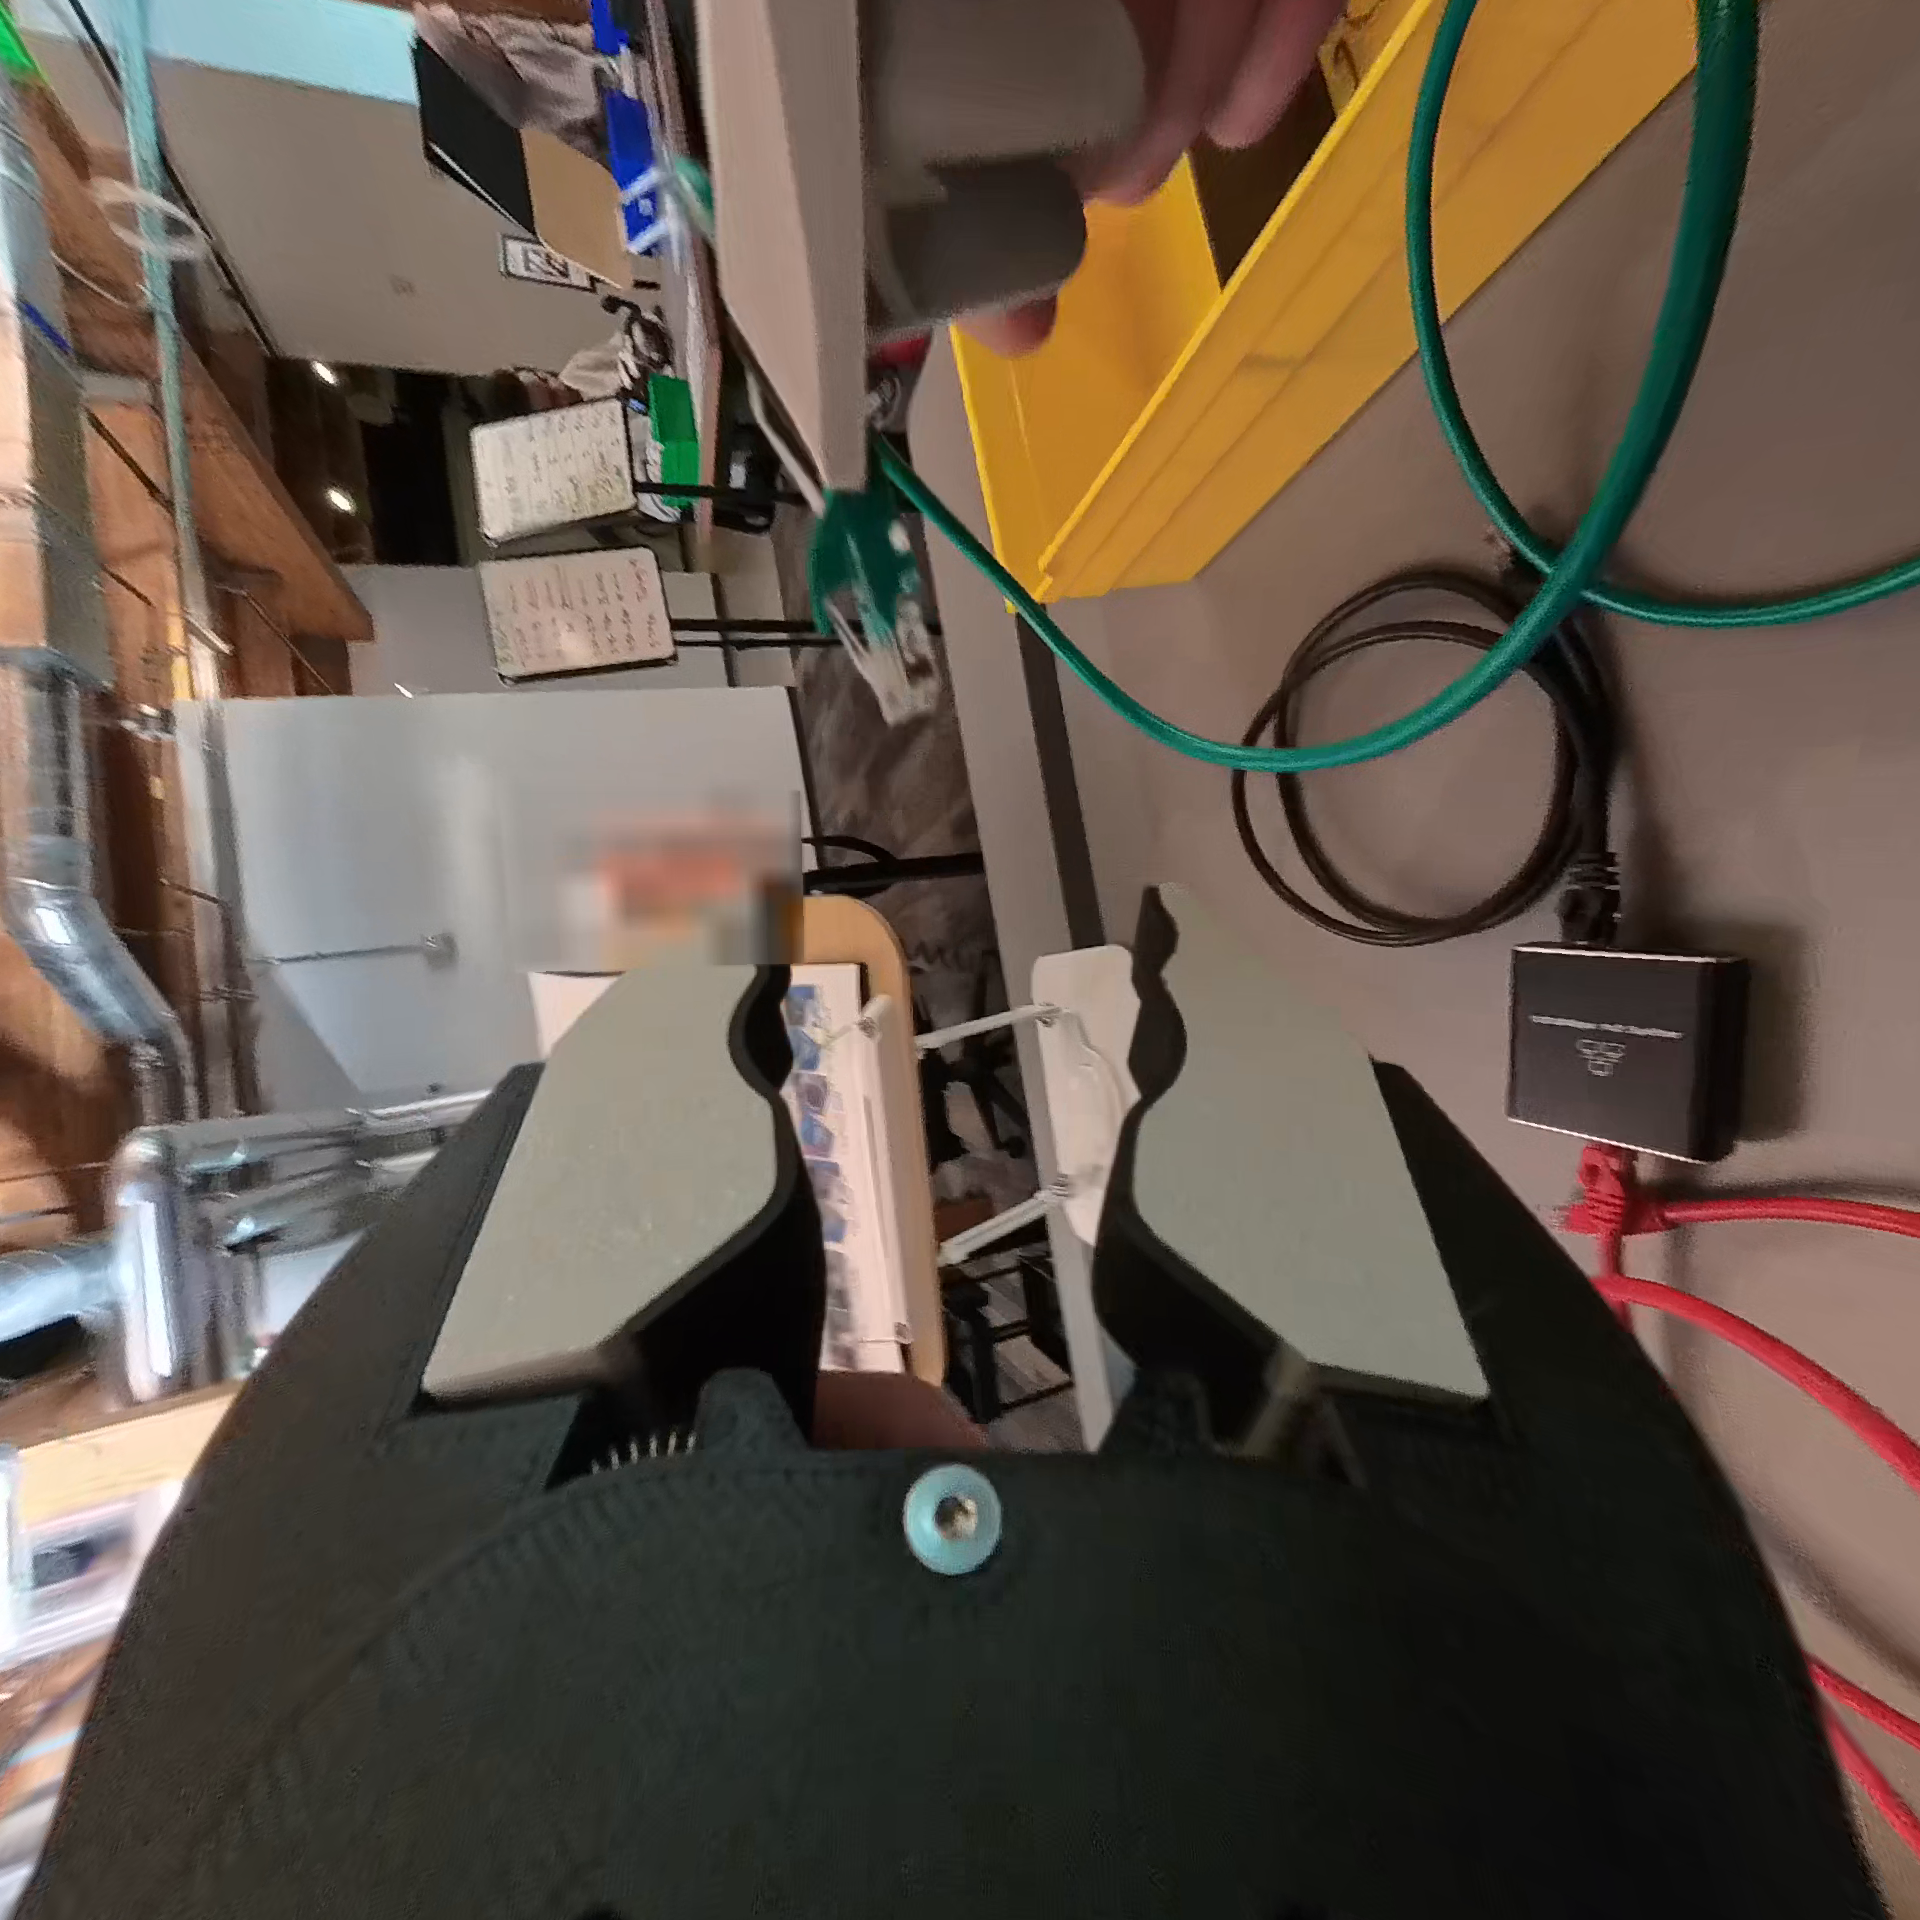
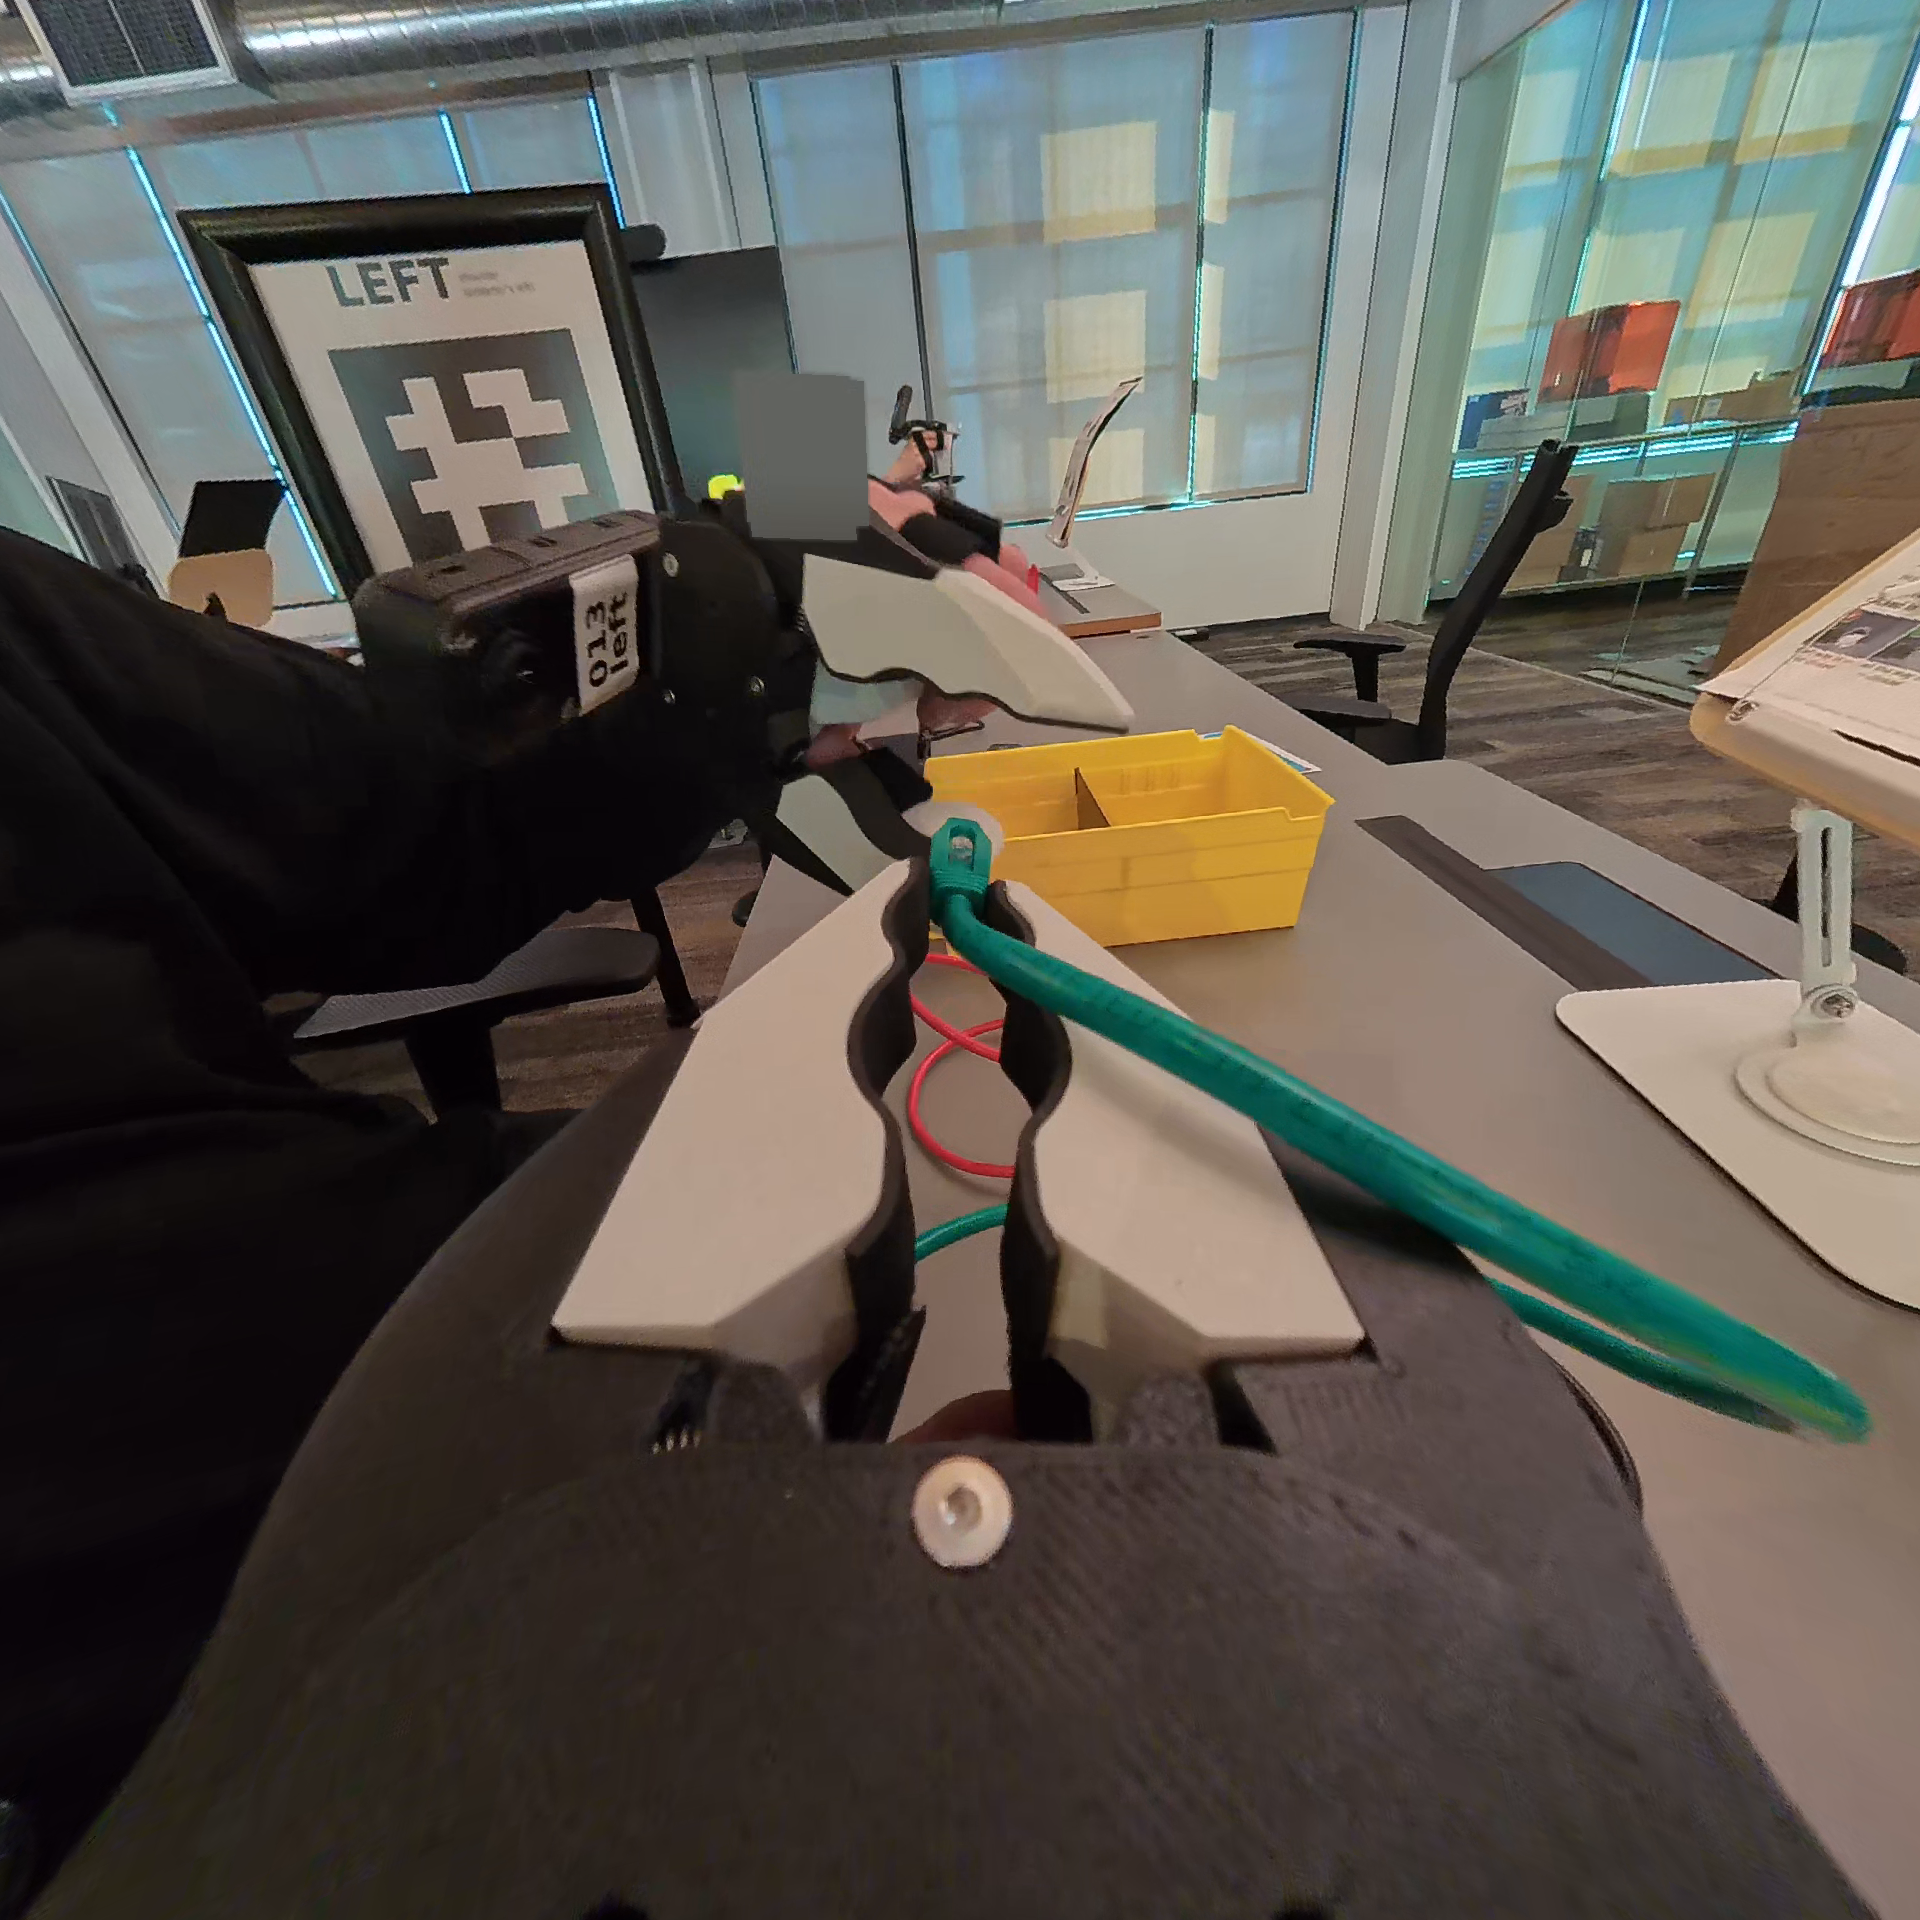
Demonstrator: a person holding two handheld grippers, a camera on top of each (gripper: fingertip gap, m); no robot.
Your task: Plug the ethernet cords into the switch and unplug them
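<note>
Right gripper (image 2: 956, 894): we have its fingers pinched on the green cord (image 2: 1299, 1132) just behind the plug (image 2: 961, 844), which sticks out past the tips toward 12 o'clock, lifted off the desk.
Left gripper (image 1: 956, 1049): we hold it wide apart and empty, raised beside the desk (image 1: 1766, 831).
Switch (image 1: 1626, 1049): a small black box at 3 o'clock in the left wrist view, lying flat on the desk.
Red cord (image 1: 1766, 1216): its plug meets the switch's lower edge; we think it is seated, though blur there leaves us unsure.
Black cable (image 1: 1423, 758): coiled at 1 o'clock, running into the switch's other end.
Yellow bin (image 2: 1132, 831): beyond the green plug at 12 o'clock, not involved.
Done: red cord apparently in.
Left: we judge the green plug must yet go into the switch, which is well apart from it, then both cords come out.
</note>
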